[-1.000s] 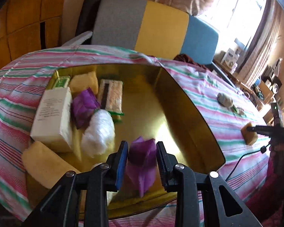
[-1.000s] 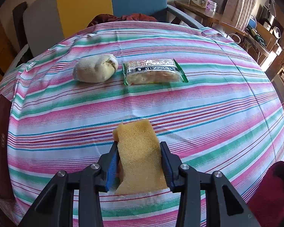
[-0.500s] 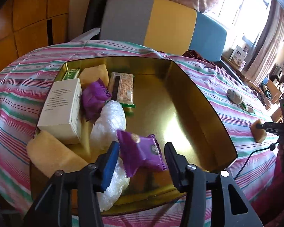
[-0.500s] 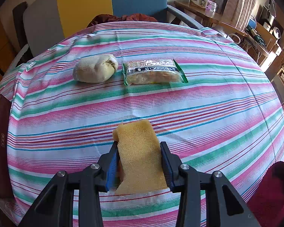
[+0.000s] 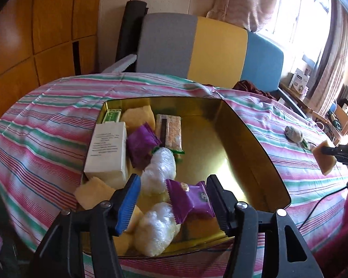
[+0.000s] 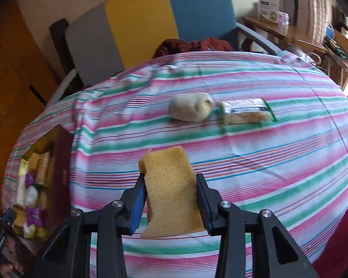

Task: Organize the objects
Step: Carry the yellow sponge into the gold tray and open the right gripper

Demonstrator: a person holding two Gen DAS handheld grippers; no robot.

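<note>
A gold tin tray [image 5: 248, 139] on the striped table holds a white box [image 5: 107, 149], two purple packets, a snack bar [image 5: 170, 134], clear-wrapped lumps and yellow sponges. My left gripper [image 5: 174, 201] is open above the tray's near end; a purple packet [image 5: 190, 200] lies in the tray between its fingers. My right gripper [image 6: 170, 201] is shut on a yellow sponge [image 6: 171, 192], held above the table; it also shows in the left wrist view [image 5: 324, 159]. A rolled beige sock [image 6: 190, 110] and a green-edged snack packet [image 6: 246, 112] lie on the cloth beyond it.
The tray shows at the left edge of the right wrist view [image 6: 60, 180]. A grey, yellow and blue chair [image 5: 208, 48] stands behind the table. A black cable [image 5: 320, 206] crosses the cloth at right. Shelves with clutter stand far right.
My left gripper opened and let the purple packet drop into the tray, then drew back and up. My right gripper has swung left with the sponge, bringing the tray into its view.
</note>
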